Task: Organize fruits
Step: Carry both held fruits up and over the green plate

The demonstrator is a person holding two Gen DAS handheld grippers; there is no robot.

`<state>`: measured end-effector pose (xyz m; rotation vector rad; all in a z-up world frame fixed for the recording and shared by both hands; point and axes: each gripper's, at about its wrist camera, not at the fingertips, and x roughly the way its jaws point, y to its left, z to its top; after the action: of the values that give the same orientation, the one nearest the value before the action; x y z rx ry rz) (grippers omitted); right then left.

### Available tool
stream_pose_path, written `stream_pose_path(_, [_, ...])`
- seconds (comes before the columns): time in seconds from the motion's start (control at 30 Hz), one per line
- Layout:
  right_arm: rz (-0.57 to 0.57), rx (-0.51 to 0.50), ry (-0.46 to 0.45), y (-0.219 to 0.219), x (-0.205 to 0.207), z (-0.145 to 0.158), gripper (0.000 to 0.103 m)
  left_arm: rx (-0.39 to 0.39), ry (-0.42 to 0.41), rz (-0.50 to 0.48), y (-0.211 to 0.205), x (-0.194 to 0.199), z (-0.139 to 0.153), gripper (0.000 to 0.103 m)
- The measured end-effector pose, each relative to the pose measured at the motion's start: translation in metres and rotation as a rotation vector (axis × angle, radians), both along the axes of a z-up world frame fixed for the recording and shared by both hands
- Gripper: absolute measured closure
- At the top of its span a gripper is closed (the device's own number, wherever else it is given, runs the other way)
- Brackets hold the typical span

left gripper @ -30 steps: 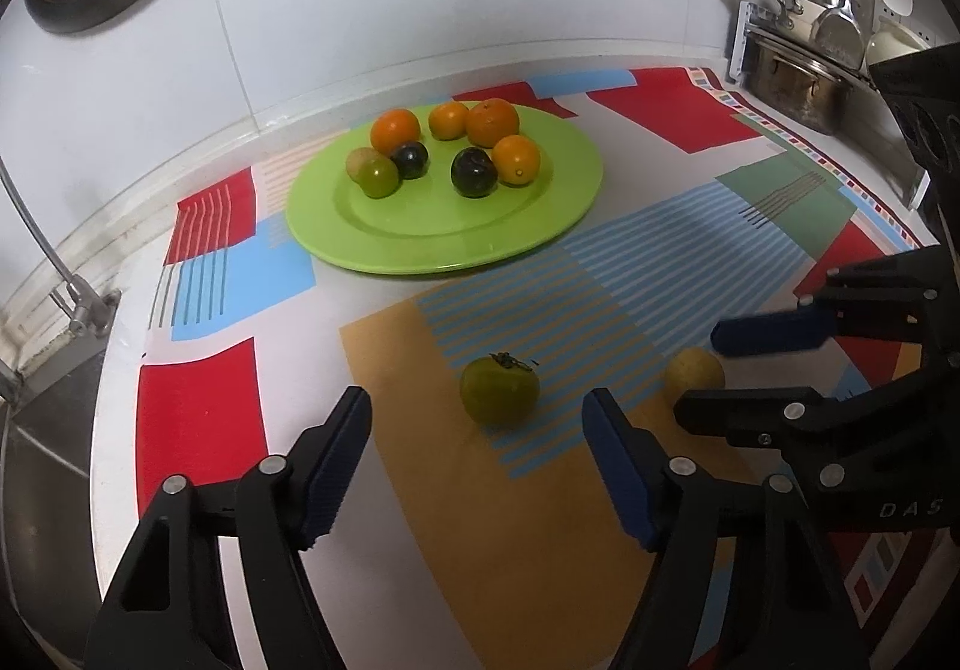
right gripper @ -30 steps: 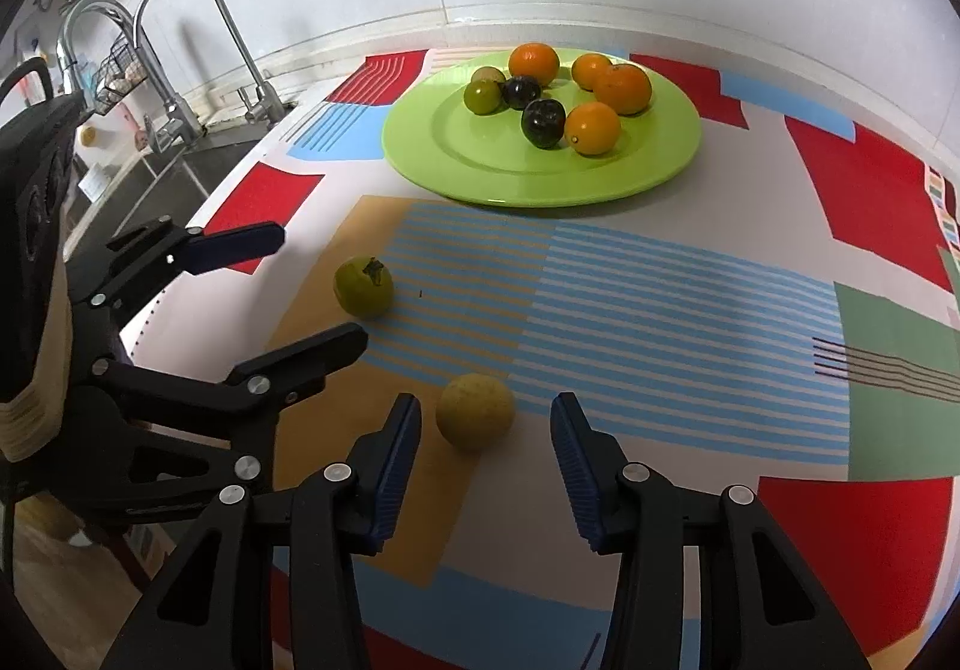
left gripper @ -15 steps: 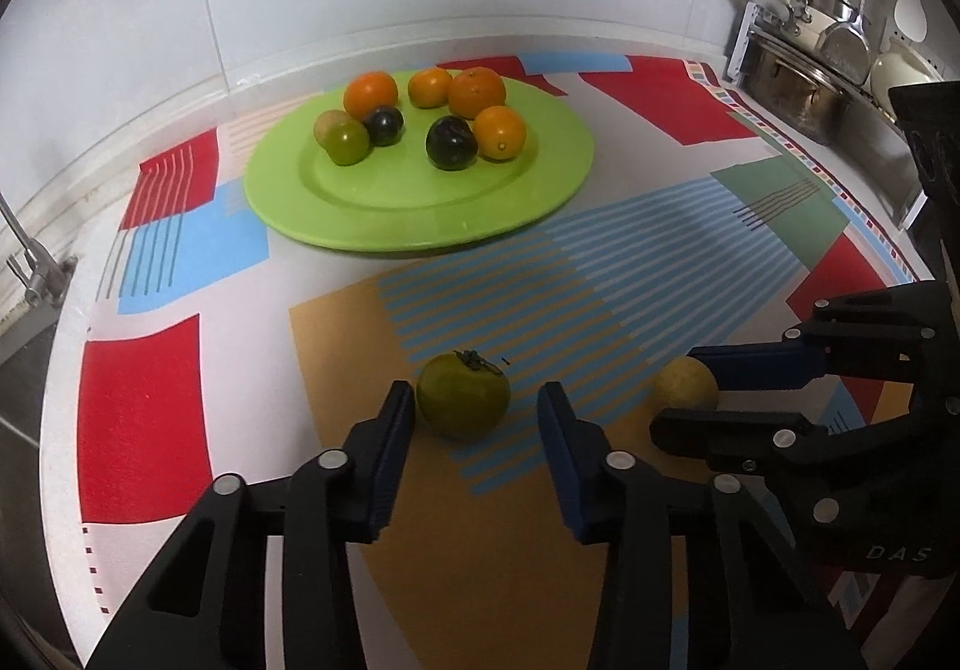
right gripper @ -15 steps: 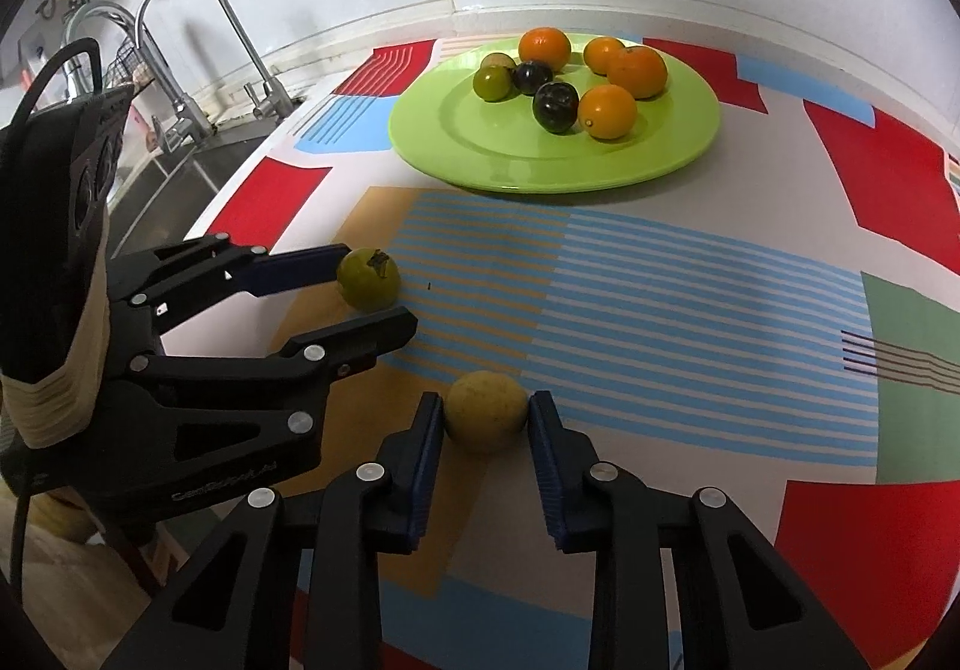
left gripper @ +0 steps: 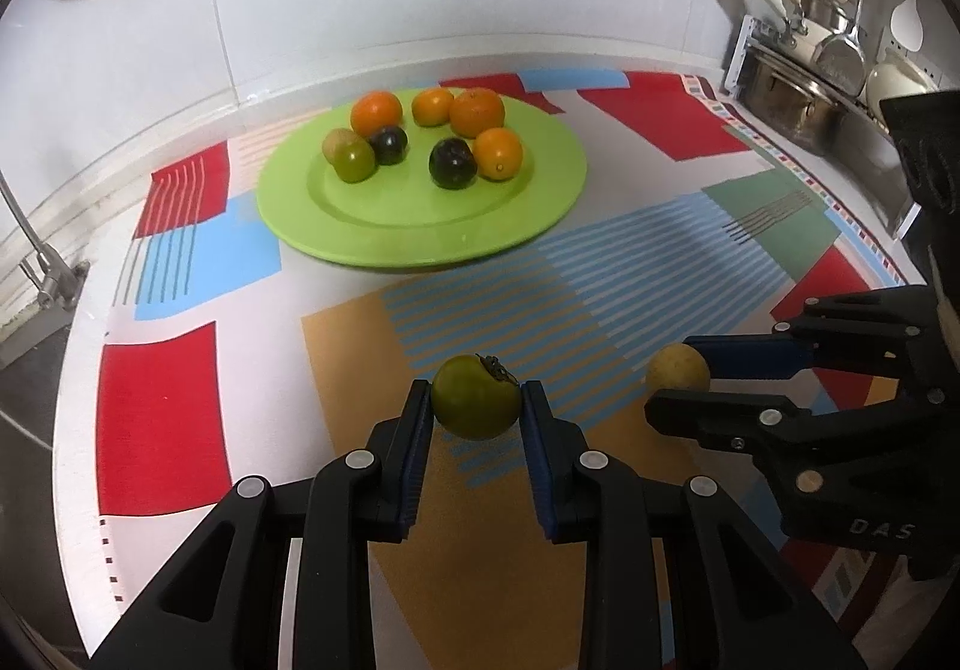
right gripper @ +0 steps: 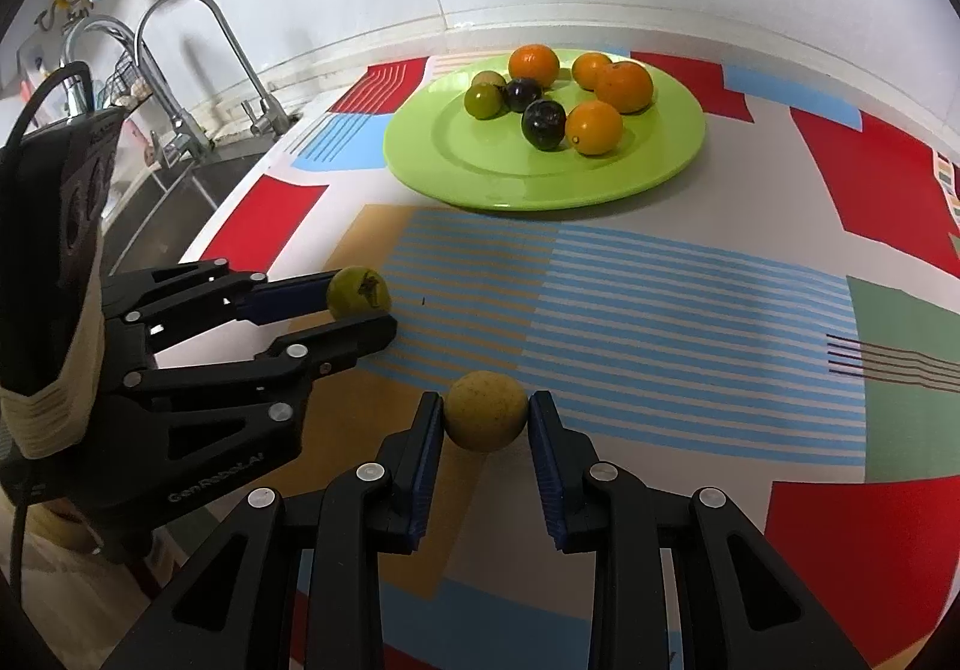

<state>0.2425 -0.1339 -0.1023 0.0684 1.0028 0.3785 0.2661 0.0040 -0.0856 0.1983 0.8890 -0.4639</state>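
A green plate [left gripper: 420, 232] at the back of the patterned mat holds several oranges, two dark plums and small green fruits; it also shows in the right wrist view [right gripper: 660, 160]. My left gripper [left gripper: 477, 400] is shut on a green tomato-like fruit [left gripper: 476, 397], lifted slightly off the mat; the fruit shows in the right wrist view [right gripper: 358, 291]. My right gripper [right gripper: 486, 412] is shut on a yellow round fruit [right gripper: 486, 411], which shows in the left wrist view [left gripper: 677, 367]. The two grippers are side by side near the mat's front.
A sink with taps [right gripper: 180, 70] lies at the left edge of the counter. Pots and utensils [left gripper: 804, 88] stand at the back right. A white tiled wall runs behind the plate. The coloured mat [right gripper: 660, 298] covers the counter.
Both grippers have closed from open onto their fruits: the left on the green fruit, the right on the yellow one. The left gripper has lifted its fruit slightly.
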Motion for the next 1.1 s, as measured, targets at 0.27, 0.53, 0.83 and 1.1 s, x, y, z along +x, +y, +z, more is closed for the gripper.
stream_pose_path(0.27, [-0.006,0.001,-0.038,-0.002,-0.004,0.010,0.073,-0.010,-0.041,0.018,0.004,-0.010,0.018,0.073])
stream_pose_path(0.53, [-0.011,0.000,-0.085,-0.003,-0.012,0.024,0.073,-0.016,-0.072,0.027,0.006,-0.021,0.031,0.073])
stream_pose_path(0.83, [-0.021,0.002,-0.145,-0.004,-0.016,0.042,0.073,-0.026,-0.125,0.041,0.010,-0.030,0.049,0.073])
stream_pose_path(1.1, [-0.038,-0.011,-0.223,-0.009,-0.015,0.060,0.073,-0.032,-0.174,0.050,0.011,-0.030,0.063,0.073])
